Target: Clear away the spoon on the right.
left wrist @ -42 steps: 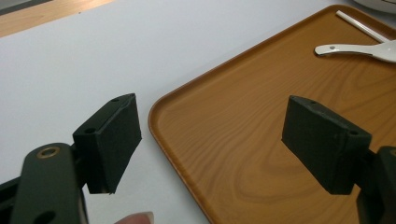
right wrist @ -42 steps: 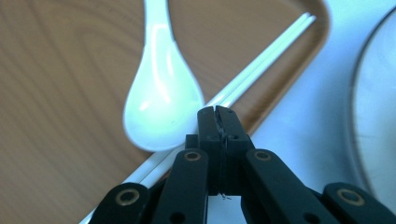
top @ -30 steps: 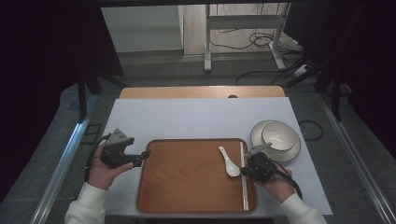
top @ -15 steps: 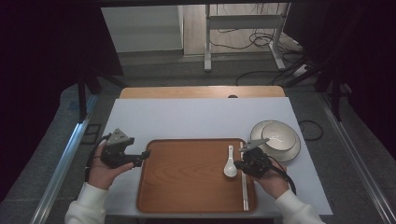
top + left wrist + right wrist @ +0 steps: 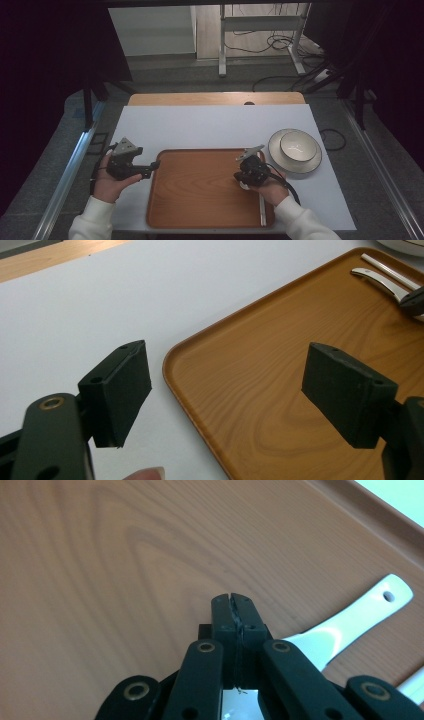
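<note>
Item one: wooden tray [image 5: 200, 195], rounded rectangle with a raised lip and smooth grain, lower centre of the high view, lying on a matte white sheet [image 5: 210, 125] that covers the table.

Item two: white ceramic soup spoon [image 5: 350, 625], glossy, flat handle with a small hole near its end. In my right gripper view it lies on the tray at the right of the frame, handle reaching to the upper right, bowl end passing beneath the gripper body. I cannot tell whether anything touches it.

Item three: pale chopsticks [image 5: 261, 210], thin and straight, along the tray's right edge in the high view.

Item four: round white bowl [image 5: 298, 145] on a wider plate [image 5: 280, 162], glazed, off the tray at centre right of the high view.

Item five: my right gripper [image 5: 233, 602], black, jaws clenched flat together with nothing between them, tips over bare tray wood just beside the spoon.

Item six: my left gripper [image 5: 225, 385], blocky black jaws spread wide and released, holding nothing, straddling the tray's rounded corner, one jaw over the white sheet and the other over the wood.
</note>
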Tool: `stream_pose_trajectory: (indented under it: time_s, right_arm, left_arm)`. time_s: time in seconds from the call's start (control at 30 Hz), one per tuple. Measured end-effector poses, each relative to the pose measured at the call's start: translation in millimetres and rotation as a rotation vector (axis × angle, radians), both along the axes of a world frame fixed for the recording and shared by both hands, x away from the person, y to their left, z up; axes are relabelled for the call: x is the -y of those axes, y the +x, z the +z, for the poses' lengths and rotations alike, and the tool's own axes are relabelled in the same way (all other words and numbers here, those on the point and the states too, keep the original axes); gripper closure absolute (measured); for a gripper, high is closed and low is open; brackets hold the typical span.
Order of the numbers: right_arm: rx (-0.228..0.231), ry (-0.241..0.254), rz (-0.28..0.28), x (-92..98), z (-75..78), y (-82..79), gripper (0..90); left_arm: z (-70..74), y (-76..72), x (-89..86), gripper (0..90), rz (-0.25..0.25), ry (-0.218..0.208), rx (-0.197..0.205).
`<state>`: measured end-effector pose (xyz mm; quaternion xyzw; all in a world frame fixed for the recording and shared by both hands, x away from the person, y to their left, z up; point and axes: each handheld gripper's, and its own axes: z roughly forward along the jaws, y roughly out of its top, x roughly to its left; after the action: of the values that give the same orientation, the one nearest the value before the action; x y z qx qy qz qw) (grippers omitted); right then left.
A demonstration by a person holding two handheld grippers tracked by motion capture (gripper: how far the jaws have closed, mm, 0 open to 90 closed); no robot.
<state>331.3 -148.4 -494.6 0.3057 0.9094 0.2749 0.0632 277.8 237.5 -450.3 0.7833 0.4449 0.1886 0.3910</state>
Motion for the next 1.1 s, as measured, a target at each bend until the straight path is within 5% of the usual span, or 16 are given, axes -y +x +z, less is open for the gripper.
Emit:
stream_pose_trajectory:
  time_s: [0.3,0.57,1.1]
  right_arm:
    - [0.002,0.001,-0.022,3.4,-1.8,6.5,90.0]
    - [0.025,0.093,-0.016,13.7,14.8,-2.4,90.0]
    - [0.095,0.258,-0.106,88.5,42.7,-15.3,90.0]
  left_arm:
    - [-0.2,0.2,0.2,19.6,-0.001,0.001,-0.001]
    - [0.7,-0.7,-0.4,19.4,0.001,-0.006,0.004]
    - [-1.9,0.2,4.7,19.4,-0.006,0.003,-0.003]
